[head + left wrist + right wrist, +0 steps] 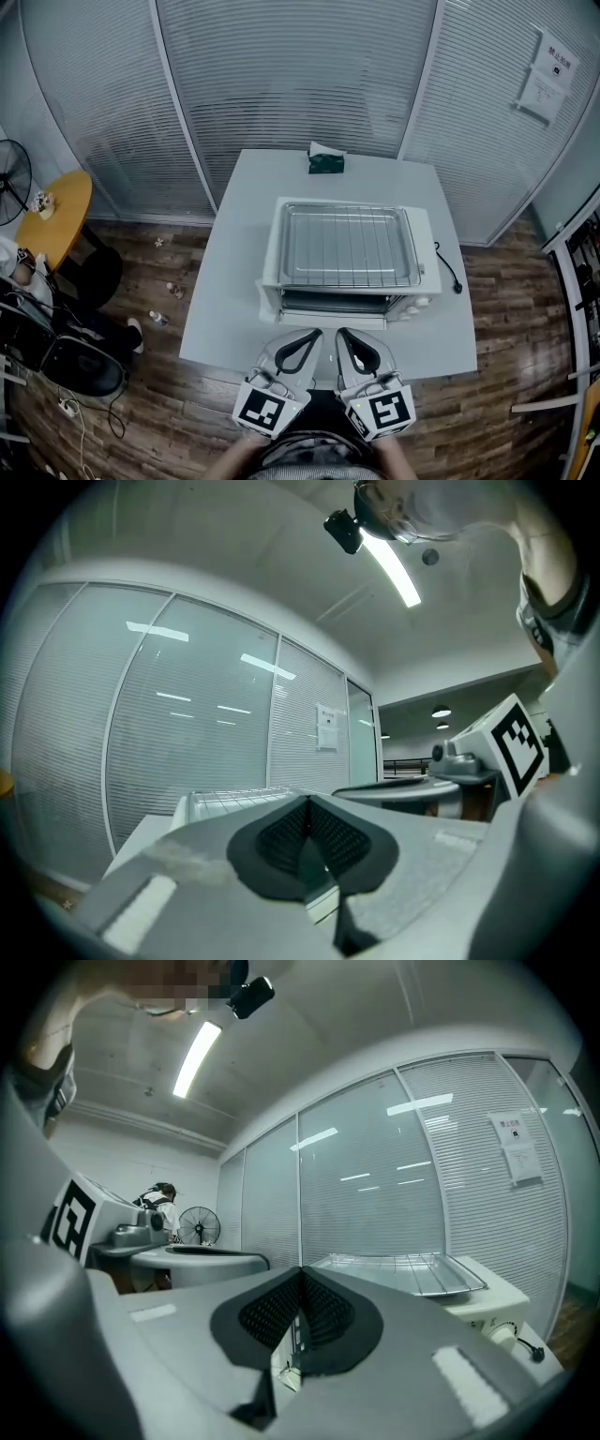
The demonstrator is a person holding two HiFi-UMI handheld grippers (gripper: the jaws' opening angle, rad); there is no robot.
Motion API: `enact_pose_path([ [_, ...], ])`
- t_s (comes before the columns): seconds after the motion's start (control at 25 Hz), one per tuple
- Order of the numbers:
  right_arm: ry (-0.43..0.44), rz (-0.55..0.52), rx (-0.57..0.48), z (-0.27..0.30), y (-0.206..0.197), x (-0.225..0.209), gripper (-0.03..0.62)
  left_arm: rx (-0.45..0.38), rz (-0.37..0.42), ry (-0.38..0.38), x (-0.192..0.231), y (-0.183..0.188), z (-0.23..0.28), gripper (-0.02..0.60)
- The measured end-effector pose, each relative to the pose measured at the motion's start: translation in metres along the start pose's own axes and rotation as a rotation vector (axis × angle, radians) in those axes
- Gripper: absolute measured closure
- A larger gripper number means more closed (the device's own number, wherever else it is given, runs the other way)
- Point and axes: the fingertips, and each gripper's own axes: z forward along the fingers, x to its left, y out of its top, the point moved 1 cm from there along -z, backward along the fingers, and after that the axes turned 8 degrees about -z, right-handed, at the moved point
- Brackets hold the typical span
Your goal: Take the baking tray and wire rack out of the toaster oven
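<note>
White table (pixel 220 291), toaster oven (pixel 424 246) interior dark, indistinct.

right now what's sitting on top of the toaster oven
A wire rack lies on a baking tray, which rests flat on the toaster oven. The tray covers most of the oven's top, so anything beneath it cannot be seen.

Pale grey left gripper (pixel 316 333), matching right gripper (pixel 340 332) — black ribbed pads (pixel 281 838), cubes (pixel 265 410) with black-and-white square markers
</note>
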Motion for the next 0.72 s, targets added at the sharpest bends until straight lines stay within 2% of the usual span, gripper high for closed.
enact_pose_path([
  [0.72, 0.012, 0.0, 0.029, -0.0047, 0.001, -0.0012, 0.594, 0.024, -0.021, 0.0, -0.0045, -0.0018, 0.0016, 0.578],
])
